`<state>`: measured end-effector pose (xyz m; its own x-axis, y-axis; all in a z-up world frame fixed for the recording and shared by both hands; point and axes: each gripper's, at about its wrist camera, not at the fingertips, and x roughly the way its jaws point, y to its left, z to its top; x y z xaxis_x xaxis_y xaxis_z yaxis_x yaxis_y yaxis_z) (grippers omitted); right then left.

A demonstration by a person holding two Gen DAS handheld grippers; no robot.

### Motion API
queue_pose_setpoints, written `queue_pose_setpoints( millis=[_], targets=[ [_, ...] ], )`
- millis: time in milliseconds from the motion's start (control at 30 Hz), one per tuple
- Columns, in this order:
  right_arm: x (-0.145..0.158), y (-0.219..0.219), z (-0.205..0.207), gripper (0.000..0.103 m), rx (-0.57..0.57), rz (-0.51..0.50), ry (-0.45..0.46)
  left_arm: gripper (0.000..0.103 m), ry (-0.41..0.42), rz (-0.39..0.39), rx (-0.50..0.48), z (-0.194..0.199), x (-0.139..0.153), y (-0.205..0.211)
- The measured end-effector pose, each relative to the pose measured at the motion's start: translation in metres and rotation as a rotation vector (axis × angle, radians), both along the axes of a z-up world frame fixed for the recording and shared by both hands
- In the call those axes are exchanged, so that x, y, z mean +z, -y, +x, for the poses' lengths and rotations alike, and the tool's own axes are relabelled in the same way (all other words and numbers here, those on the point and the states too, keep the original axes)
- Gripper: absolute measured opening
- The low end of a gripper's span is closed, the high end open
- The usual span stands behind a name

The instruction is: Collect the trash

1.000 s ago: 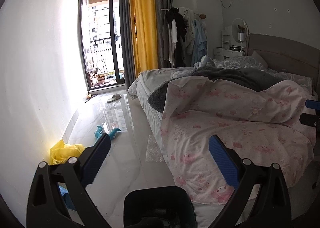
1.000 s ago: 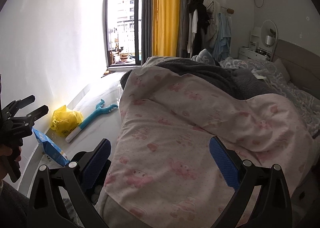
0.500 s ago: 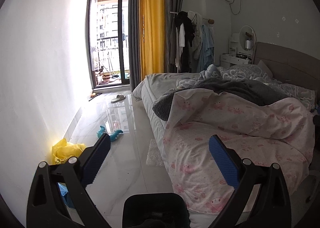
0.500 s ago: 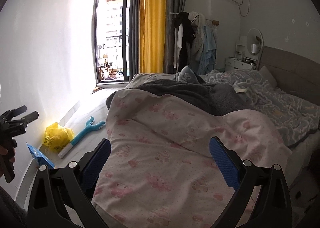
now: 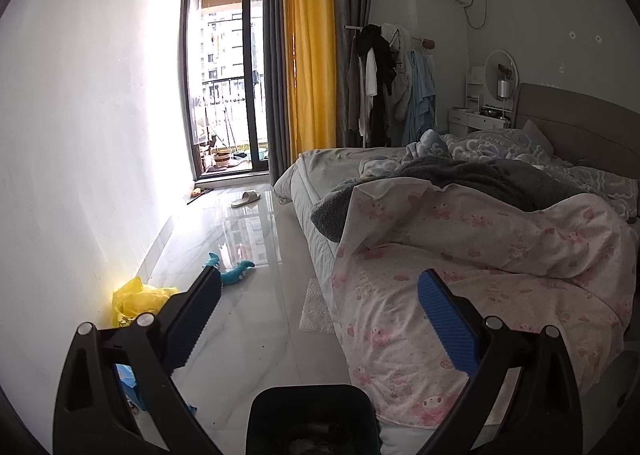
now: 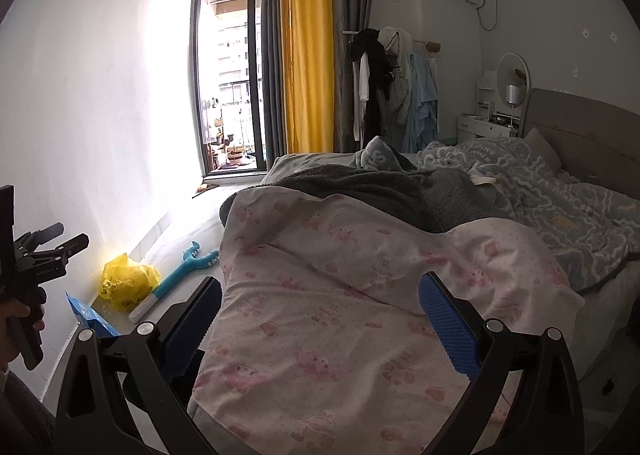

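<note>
Status: collection not yet started — no item is held, and nothing in either view shows trash already gathered.

Left gripper [image 5: 320, 319]: jaws spread wide, nothing between the blue pads. It hangs above the floor [image 5: 248, 319] at the foot end of the bed [image 5: 500, 191], pointing along the aisle toward the balcony door [image 5: 228, 71].

Right gripper [image 6: 320, 323]: jaws spread wide, empty. It hangs over the pink quilt [image 6: 340, 295] that covers the foot of the bed.

Trash candidates, located relative to the bed:
- Yellow plastic bag [image 5: 138, 297] — on the floor against the wall opposite the bed side, across the aisle.
- Blue packet [image 6: 90, 315] — on the floor just beside the yellow bag, nearer the camera, also along the wall.
- Bubble-wrap sheet [image 5: 316, 309] — flat on the floor, touching or just beside the bed's edge under the quilt overhang.
- Teal toy [image 5: 232, 269] with a long handle — in the aisle between bed and wall; whether it counts as trash cannot be told.

A dark container rim [image 5: 312, 419] sits directly below the left gripper; its purpose is unclear.

Remaining, by judgement: every pickup. The bubble wrap lies nearest the left gripper; thin and flat, it will likely need a pinch at an edge.
</note>
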<state>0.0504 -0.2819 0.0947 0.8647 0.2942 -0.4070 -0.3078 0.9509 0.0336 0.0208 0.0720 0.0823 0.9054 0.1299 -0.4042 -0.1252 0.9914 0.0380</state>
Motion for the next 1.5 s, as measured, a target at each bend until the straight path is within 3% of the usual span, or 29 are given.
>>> queue_pose_setpoints(
  millis=[1500],
  targets=[
    [-0.0025,-0.0056,0.0008,0.100,0.017,-0.013,-0.002,0.100,-0.004,-0.009,-0.009,0.0010,0.0005,0.0035]
  ],
)
